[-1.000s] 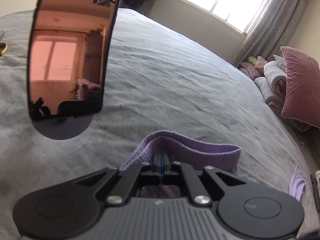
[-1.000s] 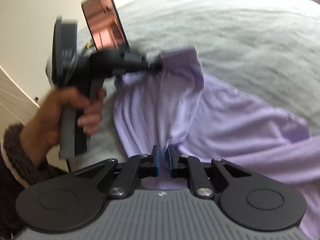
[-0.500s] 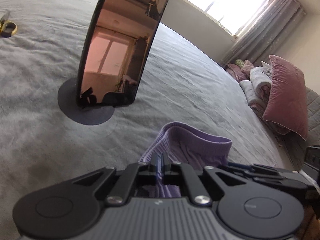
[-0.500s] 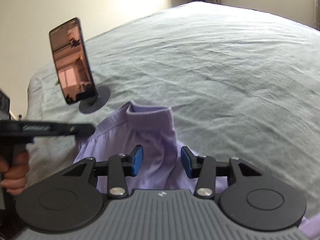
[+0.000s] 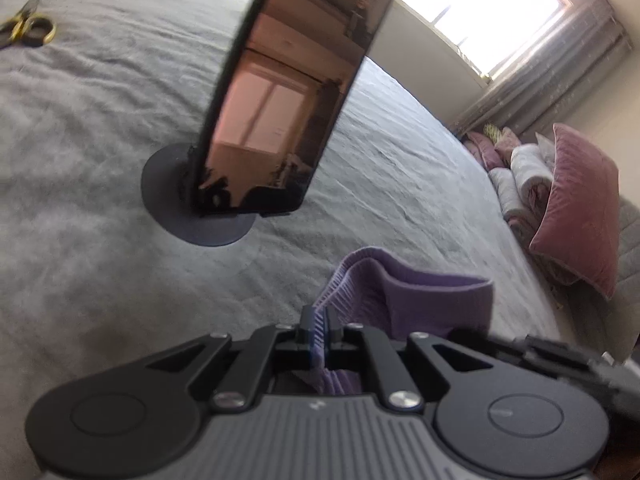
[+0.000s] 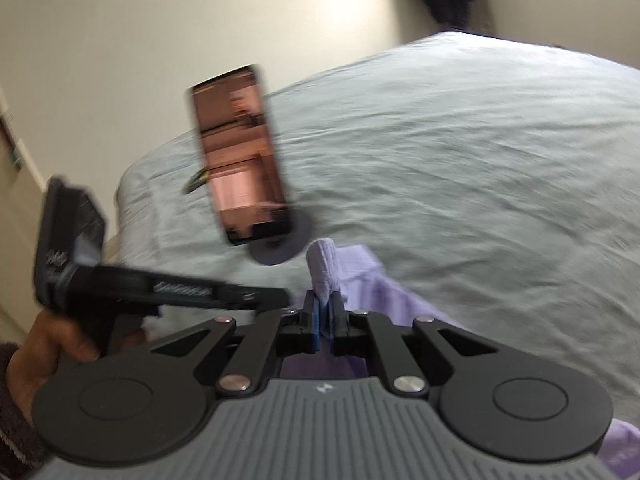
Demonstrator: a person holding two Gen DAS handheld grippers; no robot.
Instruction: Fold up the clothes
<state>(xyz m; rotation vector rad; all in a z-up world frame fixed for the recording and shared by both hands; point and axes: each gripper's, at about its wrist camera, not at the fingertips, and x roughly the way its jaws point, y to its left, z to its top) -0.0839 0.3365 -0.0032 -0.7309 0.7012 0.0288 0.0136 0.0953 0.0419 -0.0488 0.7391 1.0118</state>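
Two hand-held grippers pinch the lilac garment's [image 5: 432, 300] ribbed hem, standing upward.

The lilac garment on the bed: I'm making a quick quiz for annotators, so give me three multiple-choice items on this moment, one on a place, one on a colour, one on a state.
1. Where does the phone on its stand sit?
A. On the grey bedspread, beyond the garment
B. On the pink pillow
C. On the windowsill

2. What colour is the garment being handled?
A. Yellow
B. Lilac
C. Dark green

3. What is between the right gripper's fingers?
A. Nothing
B. The scissors
C. A fold of the garment

Answers:
1 A: the phone stands on a round base on the bedspread, past the garment.
2 B: the ribbed cloth is lilac in both views.
3 C: the right gripper is closing with lilac cloth between its fingers; the left gripper pinches the ribbed edge too.
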